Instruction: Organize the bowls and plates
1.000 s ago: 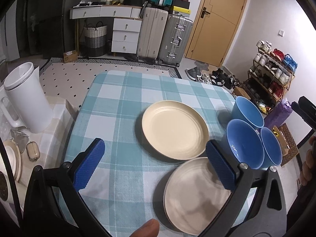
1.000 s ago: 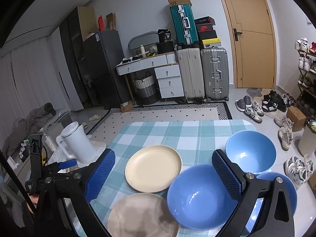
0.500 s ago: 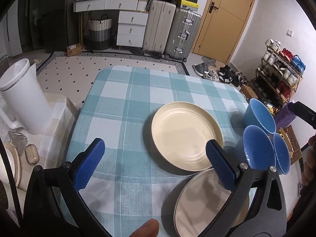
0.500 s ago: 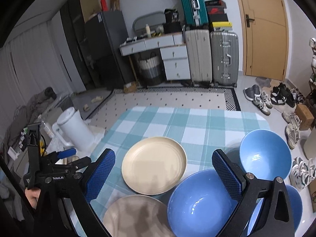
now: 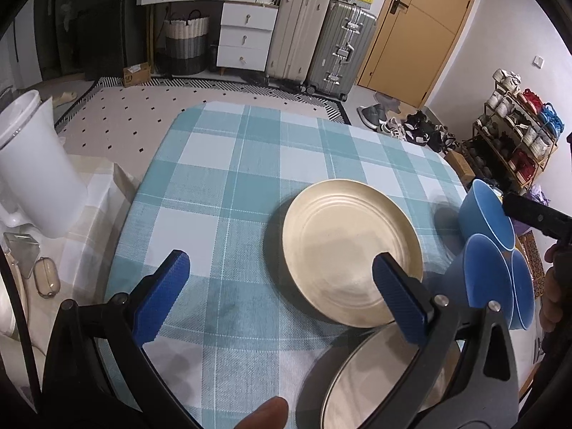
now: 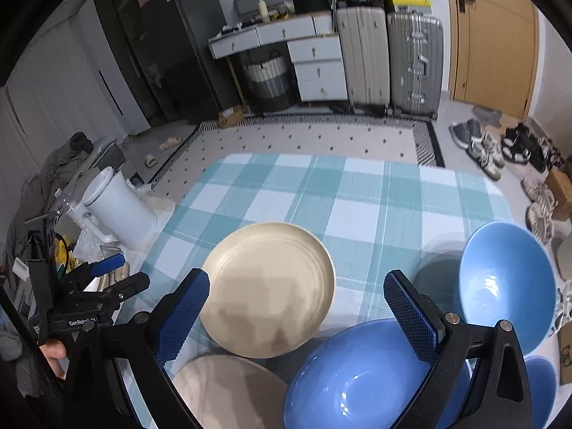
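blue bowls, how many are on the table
3: far bowl by the table's right edge, near bowl beside the grey plate, third bowl at the right corner, mostly hidden.

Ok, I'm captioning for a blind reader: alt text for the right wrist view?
The open right gripper hovers over a checked tablecloth holding two cream plates and three blue bowls. The left gripper shows at left; suitcases stand behind.

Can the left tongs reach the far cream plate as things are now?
Probably yes. The left tongs are open and empty, and the far cream plate lies uncovered just ahead; only bare tablecloth lies beside it.
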Demonstrator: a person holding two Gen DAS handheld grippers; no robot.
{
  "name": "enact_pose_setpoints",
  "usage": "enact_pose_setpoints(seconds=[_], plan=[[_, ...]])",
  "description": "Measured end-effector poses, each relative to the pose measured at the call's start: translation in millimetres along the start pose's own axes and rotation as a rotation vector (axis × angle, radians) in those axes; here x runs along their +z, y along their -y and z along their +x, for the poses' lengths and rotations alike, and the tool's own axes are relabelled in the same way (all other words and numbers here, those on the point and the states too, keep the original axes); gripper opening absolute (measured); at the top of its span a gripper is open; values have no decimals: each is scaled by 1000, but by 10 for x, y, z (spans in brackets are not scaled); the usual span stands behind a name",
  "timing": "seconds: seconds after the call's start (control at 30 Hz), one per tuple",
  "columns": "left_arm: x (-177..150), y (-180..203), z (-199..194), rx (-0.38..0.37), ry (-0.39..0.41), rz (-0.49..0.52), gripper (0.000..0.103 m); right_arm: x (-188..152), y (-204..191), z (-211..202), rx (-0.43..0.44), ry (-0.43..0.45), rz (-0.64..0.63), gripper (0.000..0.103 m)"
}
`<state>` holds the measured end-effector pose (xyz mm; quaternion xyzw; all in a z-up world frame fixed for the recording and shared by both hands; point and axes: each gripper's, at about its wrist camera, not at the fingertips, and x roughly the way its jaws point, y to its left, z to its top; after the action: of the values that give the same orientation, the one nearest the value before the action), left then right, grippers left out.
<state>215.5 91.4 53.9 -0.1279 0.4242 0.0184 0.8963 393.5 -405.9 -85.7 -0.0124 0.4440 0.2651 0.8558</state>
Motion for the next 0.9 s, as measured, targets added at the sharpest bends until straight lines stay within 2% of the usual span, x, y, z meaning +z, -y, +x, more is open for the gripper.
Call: enact_pose_setpoints(seconds=[0.2,0.37,0.43,0.9], plan=[[38,-16,263,-2,-43,-14,102,43,87,353,-7,-91,-9,99],[63,-15,441,-4,-58,-16,101,47,127,622,-5,-165,-23,89],[62,-14,509,-10,-68,-18,100,41,136,716,-5,-191,-22,84],[-44,39,1017,-22,-163,-12,87,7,153,1135,-21,-310,-49,76]])
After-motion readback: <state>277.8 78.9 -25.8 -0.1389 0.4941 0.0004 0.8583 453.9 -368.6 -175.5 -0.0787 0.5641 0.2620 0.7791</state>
